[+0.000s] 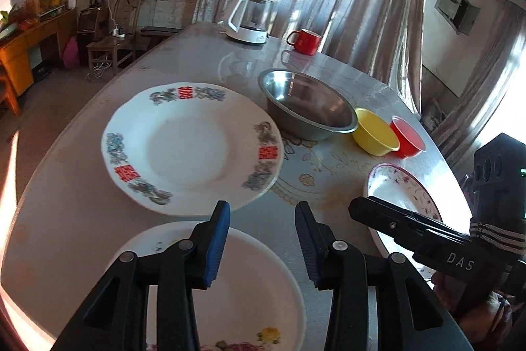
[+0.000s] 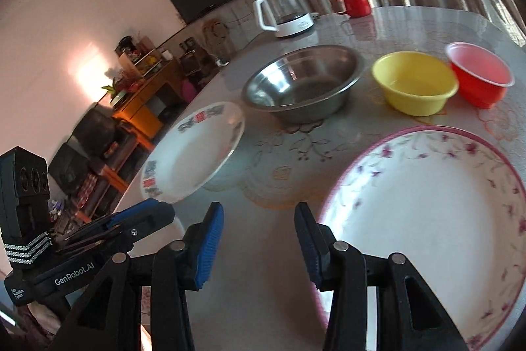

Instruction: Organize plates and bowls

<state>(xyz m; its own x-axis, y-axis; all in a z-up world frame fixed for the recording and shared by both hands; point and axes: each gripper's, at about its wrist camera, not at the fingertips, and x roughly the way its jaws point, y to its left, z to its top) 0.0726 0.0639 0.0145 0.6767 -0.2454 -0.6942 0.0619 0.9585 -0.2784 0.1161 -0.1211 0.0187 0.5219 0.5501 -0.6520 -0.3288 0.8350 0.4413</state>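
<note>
My left gripper (image 1: 263, 239) is open with nothing between its fingers. It hovers over the far rim of a white plate with flowers (image 1: 236, 291). Beyond that lies a white plate with red characters (image 1: 187, 147). A steel bowl (image 1: 309, 104), a yellow bowl (image 1: 374, 132) and a red bowl (image 1: 407, 137) stand in a row behind. My right gripper (image 2: 259, 239) is also open and empty. Its right finger sits by the left rim of a pink-rimmed flowered plate (image 2: 427, 219); whether it touches I cannot tell. The steel bowl (image 2: 302, 81), yellow bowl (image 2: 414, 81) and red bowl (image 2: 480, 74) lie beyond it.
A white and glass kettle (image 1: 250, 18) and a red mug (image 1: 305, 41) stand at the far edge of the round grey table (image 1: 65, 219). Curtains hang behind them. The floor drops away past the table's left edge, with chairs and a cabinet further off.
</note>
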